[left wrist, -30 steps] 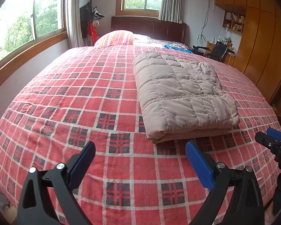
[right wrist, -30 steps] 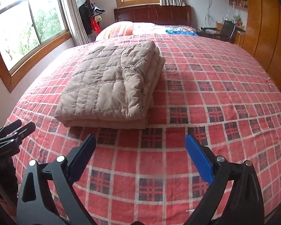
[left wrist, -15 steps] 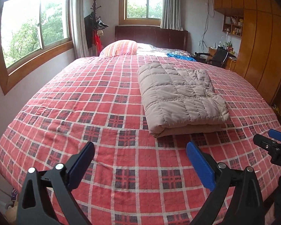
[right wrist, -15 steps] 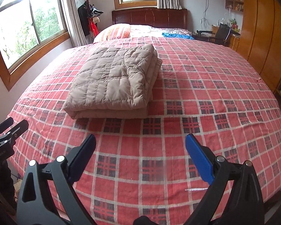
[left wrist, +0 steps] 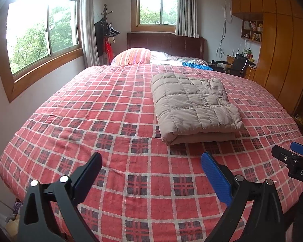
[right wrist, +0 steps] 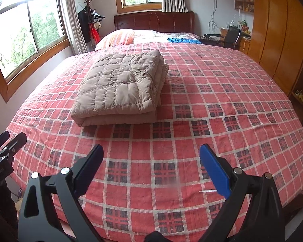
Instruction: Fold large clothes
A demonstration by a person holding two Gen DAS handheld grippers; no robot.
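Both tongs empty. Left gripper (left wrist: 151,165) has jaws spread wide, nothing between them; right gripper (right wrist: 151,157) is the same, wide apart, holding nothing. Both hang over the near edge of the bed (left wrist: 80,121), clear of the cloth. The right gripper also shows at the right rim of the left view, the left one at the left rim of the right view.

Ahead of the jaws: red plaid bedspread, woven, slightly rumpled, draped over a rounded mattress edge. Further ahead, apart from both tongs, lies the quilted jacket (left wrist: 194,104) (right wrist: 121,86): beige, puffy, stitched in square panels, folded into a thick rectangular stack, layers visible at the near edge.

Judgement: fold looks finished, retreat step. Next move likely needs nothing beyond backing off, or pressing the stack flat if it springs up.

Far end: striped pillow (left wrist: 133,55), blue cloth (left wrist: 196,65), dark wooden headboard (left wrist: 165,44).
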